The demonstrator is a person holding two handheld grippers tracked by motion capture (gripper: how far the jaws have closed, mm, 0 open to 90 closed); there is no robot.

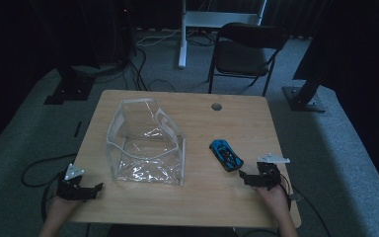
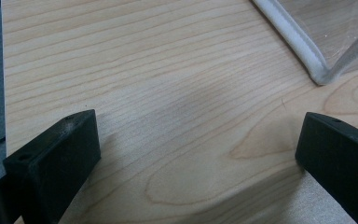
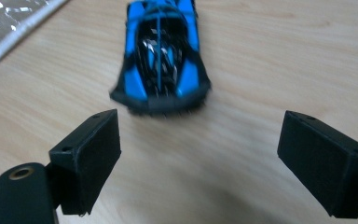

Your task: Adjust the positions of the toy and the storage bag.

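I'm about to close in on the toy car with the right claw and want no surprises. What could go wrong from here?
1. The blue toy car stands on its wheels just ahead of the open right claw; a nudge from one jaw could roll it away.
2. The clear pouch stands open beside the car, so a pushed car might bump its white edge.
3. The open left claw holds nothing, so the pouch is unsteadied.
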